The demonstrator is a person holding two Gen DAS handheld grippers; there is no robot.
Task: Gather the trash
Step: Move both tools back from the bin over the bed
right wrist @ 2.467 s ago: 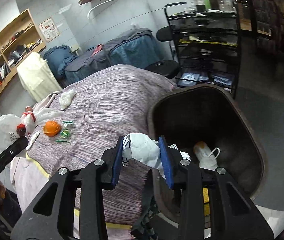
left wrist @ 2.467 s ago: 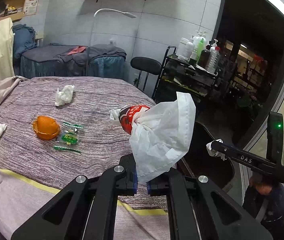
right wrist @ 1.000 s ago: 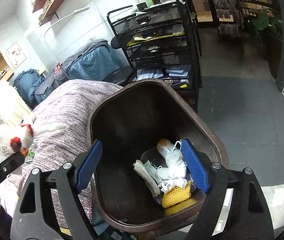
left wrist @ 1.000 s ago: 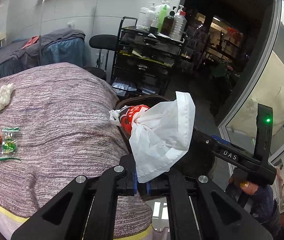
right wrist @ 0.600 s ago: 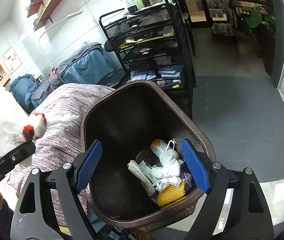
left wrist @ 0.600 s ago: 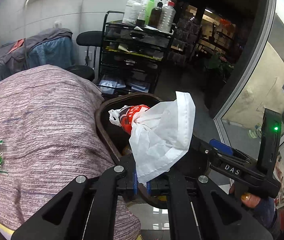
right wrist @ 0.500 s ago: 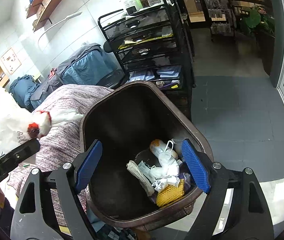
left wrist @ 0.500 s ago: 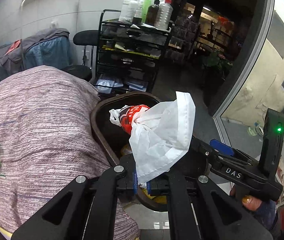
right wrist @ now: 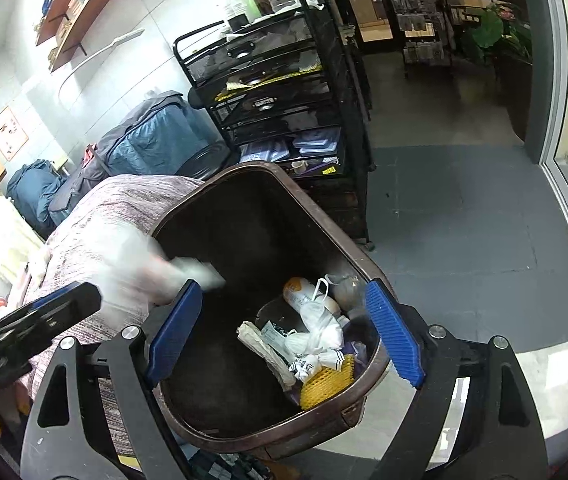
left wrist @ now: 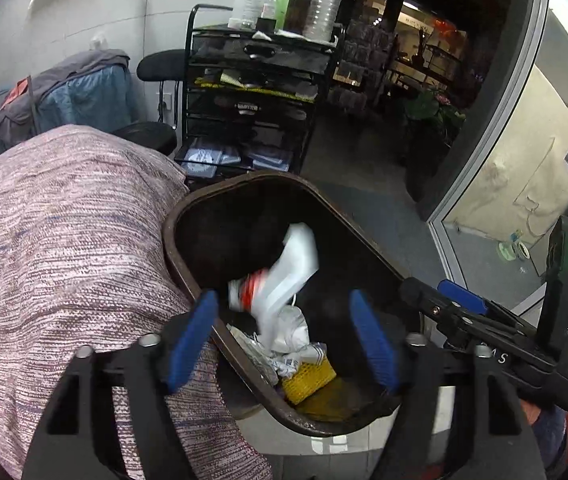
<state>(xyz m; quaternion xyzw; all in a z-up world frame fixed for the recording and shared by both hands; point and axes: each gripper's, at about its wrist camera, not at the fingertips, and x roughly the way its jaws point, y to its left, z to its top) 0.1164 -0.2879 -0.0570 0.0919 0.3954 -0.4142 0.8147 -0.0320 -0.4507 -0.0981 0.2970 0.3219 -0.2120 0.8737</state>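
Over the bin (left wrist: pixel 187 216), centre frame: left gripper (left wrist: pixel 284 336) jaws are opening and the bag (left wrist: pixel 284 276) is dropping clear between them.
Bag is reading as light, limp, crumply; any bunched fold is offering a hold. Right gripper (right wrist: pixel 284 336) is hanging open, empty.

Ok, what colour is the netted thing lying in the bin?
Yellow foam netting, clearest in the right wrist view.
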